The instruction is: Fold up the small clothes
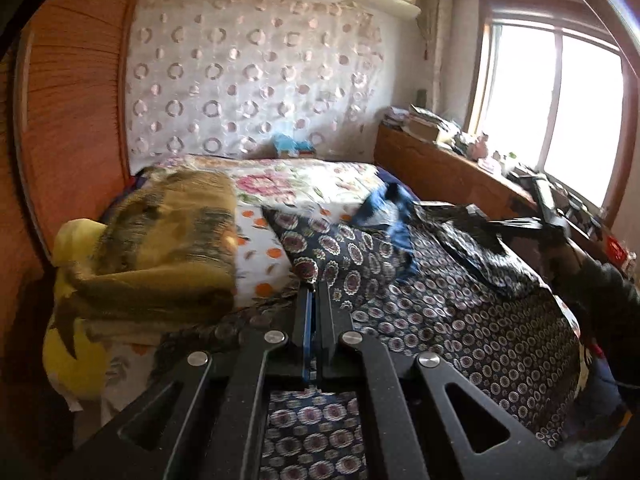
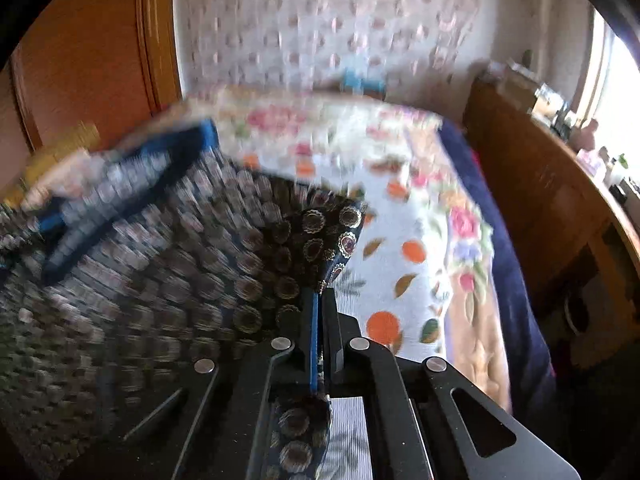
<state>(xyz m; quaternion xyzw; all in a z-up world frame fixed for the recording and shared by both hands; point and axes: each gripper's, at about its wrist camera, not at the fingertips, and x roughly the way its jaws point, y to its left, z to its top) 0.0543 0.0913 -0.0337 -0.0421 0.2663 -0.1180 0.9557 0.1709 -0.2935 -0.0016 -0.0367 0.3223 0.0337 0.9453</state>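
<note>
Nearest me, my left gripper (image 1: 314,292) angles down toward the bed, its jaws pressed together on an edge of the dark patterned garment (image 1: 420,304), which runs under the fingers and spreads away to the right. My right gripper (image 2: 320,294) also tilts downward, its jaws clamped on a corner of the same garment, lifting it into a raised peak; the cloth falls away to the left, badly blurred. From the left camera, that right gripper shows at far right, holding the cloth up. The garment lies across a floral bedspread (image 1: 304,184). A folded olive blanket (image 1: 160,240) sits at left, a blue cloth (image 1: 388,208) farther back.
</note>
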